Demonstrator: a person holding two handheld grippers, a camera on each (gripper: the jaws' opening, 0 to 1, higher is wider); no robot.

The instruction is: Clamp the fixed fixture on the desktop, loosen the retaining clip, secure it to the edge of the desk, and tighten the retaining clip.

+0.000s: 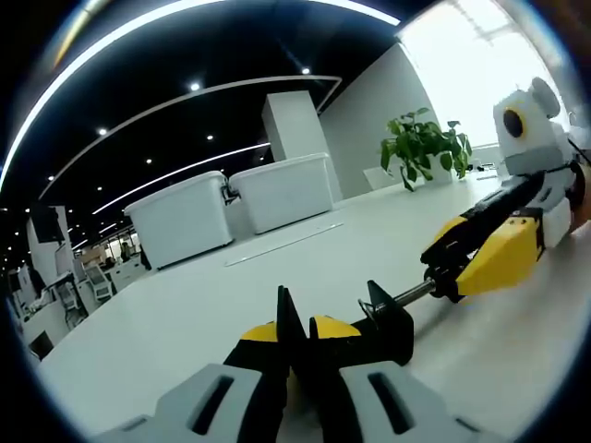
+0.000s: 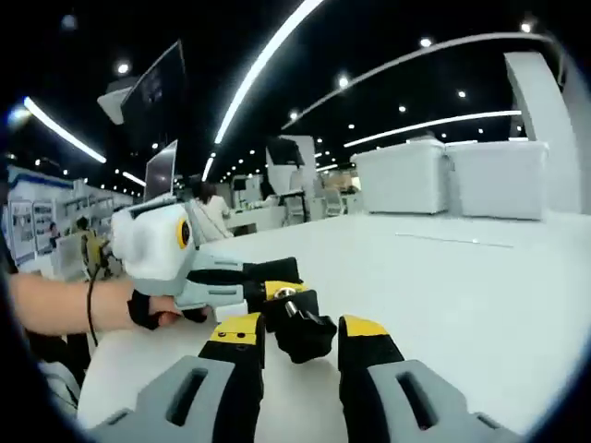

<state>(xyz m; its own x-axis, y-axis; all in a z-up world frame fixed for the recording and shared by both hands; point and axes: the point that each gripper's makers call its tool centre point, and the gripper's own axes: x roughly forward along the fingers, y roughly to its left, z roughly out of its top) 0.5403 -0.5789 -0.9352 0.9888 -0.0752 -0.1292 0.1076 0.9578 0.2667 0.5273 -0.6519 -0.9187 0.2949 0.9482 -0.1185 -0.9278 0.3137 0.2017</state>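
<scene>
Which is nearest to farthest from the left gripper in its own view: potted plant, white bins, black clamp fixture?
From the left gripper:
1. Black clamp fixture, right at its jaws, low centre.
2. White bins, across the desk, left of centre.
3. Potted plant, far edge, upper right.

Your white worktop and what sits on it

You are working over a broad, smooth white worktop (image 1: 277,277) that runs well back from you. At its far end two white lidded storage bins (image 1: 231,208) stand side by side, just touching or nearly so, and a thin pale strip (image 1: 284,242) lies flat in front of them. A potted green plant (image 1: 420,148) stands near the far right corner in the left gripper view. Close to you, the black clamp fixture (image 2: 300,328) with its metal screw rod rests on the surface.
</scene>
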